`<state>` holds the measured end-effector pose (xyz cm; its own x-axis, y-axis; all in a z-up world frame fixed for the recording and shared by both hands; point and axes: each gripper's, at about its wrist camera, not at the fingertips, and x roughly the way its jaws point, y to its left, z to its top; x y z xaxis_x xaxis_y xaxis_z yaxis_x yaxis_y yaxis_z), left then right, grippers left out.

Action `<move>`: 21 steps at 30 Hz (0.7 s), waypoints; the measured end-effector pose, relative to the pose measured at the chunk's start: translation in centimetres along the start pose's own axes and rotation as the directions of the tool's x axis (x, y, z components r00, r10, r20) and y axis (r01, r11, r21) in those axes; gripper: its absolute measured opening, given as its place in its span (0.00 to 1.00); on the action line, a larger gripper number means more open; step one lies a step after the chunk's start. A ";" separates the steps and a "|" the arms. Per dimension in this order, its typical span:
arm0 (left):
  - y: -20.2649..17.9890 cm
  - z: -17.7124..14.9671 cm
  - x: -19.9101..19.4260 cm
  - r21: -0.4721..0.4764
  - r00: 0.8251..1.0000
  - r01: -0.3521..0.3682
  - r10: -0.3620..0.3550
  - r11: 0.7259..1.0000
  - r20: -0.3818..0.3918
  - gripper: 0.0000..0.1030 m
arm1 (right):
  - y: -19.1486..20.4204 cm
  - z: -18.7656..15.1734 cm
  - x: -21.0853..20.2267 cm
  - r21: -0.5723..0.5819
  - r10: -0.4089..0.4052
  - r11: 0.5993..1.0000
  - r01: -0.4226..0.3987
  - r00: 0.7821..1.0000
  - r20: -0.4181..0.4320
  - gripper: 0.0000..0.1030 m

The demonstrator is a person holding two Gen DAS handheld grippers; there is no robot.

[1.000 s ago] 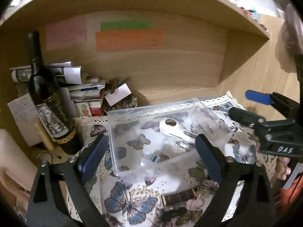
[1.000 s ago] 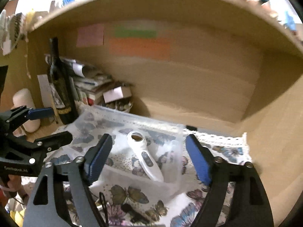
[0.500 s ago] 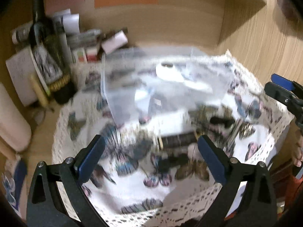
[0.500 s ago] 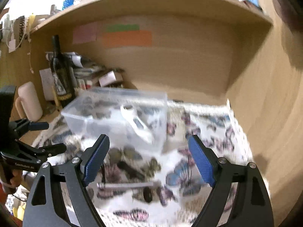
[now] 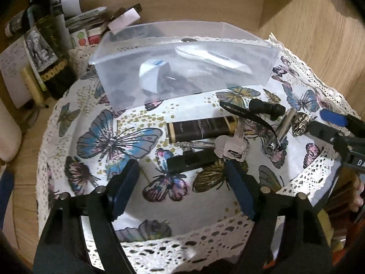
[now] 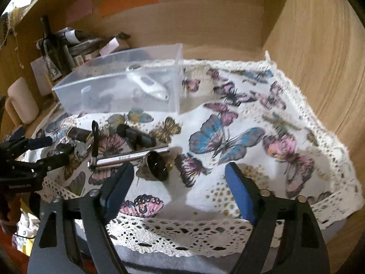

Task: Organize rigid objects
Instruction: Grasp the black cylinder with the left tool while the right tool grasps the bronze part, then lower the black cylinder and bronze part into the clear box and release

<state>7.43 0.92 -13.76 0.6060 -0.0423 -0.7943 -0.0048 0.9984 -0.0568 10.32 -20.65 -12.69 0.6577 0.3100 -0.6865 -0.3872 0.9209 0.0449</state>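
A clear plastic box (image 5: 251, 73) (image 6: 75, 98) stands on the butterfly cloth (image 5: 109, 141) (image 6: 228, 137) and holds a white handheld device (image 5: 212, 58) (image 6: 148, 86) and a small white block (image 5: 152, 75). In front of it lie a dark tube (image 5: 200, 129), keys (image 5: 230, 146), a black stick (image 5: 191, 161), a black cylinder (image 5: 265, 108) (image 6: 135, 137), a silver rod (image 5: 284, 125) (image 6: 127, 157) and a round metal piece (image 6: 157, 166). My left gripper (image 5: 182, 182) is open above the black stick. My right gripper (image 6: 180, 187) is open near the metal piece.
A wine bottle (image 5: 49, 52) (image 6: 51, 43), papers and small boxes (image 5: 91, 22) crowd the back left corner. A beige mug (image 6: 20, 100) stands left of the cloth. Wooden walls close the back and the right side. The cloth's lace edge (image 6: 182, 233) hangs over the front.
Both grippers have pulled back and tilted down from the box, so the loose items on the cloth in front of it have come into view. Both stay open.
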 end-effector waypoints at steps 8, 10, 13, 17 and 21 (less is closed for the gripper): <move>0.1 0.2 0.3 -0.024 0.999 -0.020 0.021 1.000 0.042 0.43 | 1.8 0.1 1.3 -0.038 0.071 0.997 -0.072 0.997 -0.028 0.50; 0.3 0.1 0.2 -0.033 0.999 -0.017 0.019 0.999 0.048 0.43 | 2.3 -0.1 2.2 -0.053 0.073 0.996 -0.075 0.996 -0.051 0.43; 0.4 -0.1 0.0 -0.041 0.999 -0.012 0.014 0.999 0.052 0.43 | 2.6 -0.3 2.5 -0.069 0.043 0.997 -0.046 0.998 -0.044 0.33; 0.6 -0.1 -0.6 -0.052 0.998 -0.001 0.004 0.999 0.061 0.43 | 2.0 -0.1 1.9 -0.043 0.059 0.997 -0.060 0.998 -0.030 0.33; 0.9 0.3 -1.8 -0.056 0.996 0.003 0.003 0.998 0.091 0.43 | 1.6 0.5 0.6 -0.028 0.045 0.999 -0.045 0.999 0.013 0.33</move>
<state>6.63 1.92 -12.19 0.6759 -0.0361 -0.7361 -0.0477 0.9946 -0.0925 10.44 -18.85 -12.65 0.6476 0.3543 -0.6746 -0.4344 0.8991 0.0551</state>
